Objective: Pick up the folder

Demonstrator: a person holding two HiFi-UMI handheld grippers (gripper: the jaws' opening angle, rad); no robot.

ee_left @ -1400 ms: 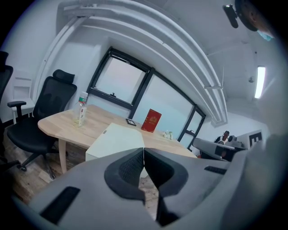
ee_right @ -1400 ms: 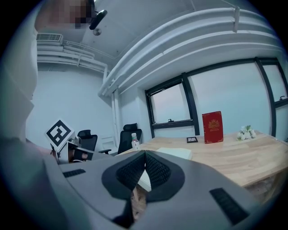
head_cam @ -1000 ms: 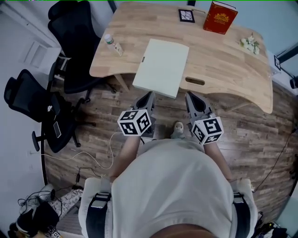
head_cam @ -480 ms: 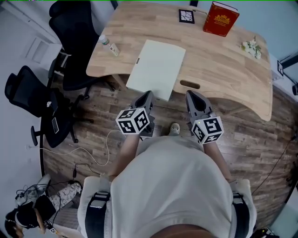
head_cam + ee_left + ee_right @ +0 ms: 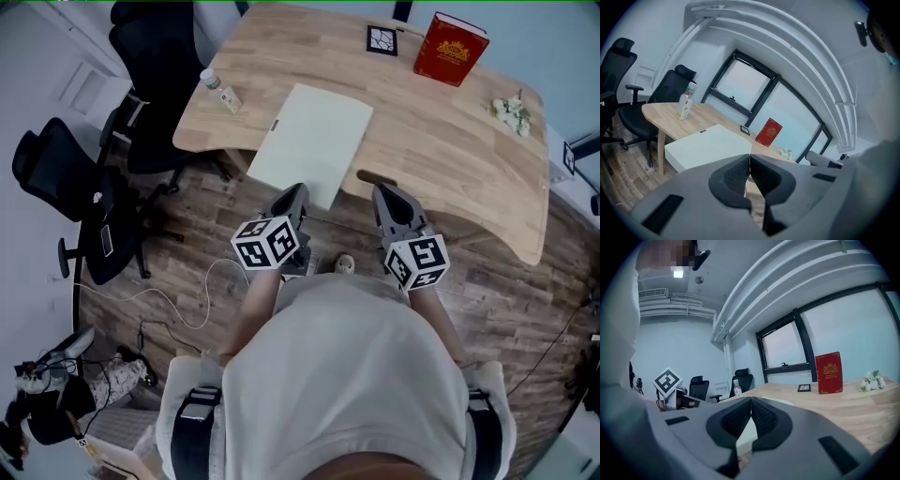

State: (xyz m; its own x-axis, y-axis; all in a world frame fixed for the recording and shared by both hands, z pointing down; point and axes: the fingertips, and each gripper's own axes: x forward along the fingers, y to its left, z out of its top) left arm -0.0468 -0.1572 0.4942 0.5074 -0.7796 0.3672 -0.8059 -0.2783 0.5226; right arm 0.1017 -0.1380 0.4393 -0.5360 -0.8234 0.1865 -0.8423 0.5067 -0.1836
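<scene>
The left gripper [image 5: 292, 195] and the right gripper [image 5: 384, 194] are both keeping their jaws pressed together, holding nothing between them. Just ahead of them, nearer to the left one, the pale folder [image 5: 314, 141] is lying flat on the wooden table [image 5: 450, 141], with its near edge hanging over the rim. It is looking light, thin, fairly stiff and perhaps smooth. I am judging that this overhanging edge is the best place to take hold.
</scene>
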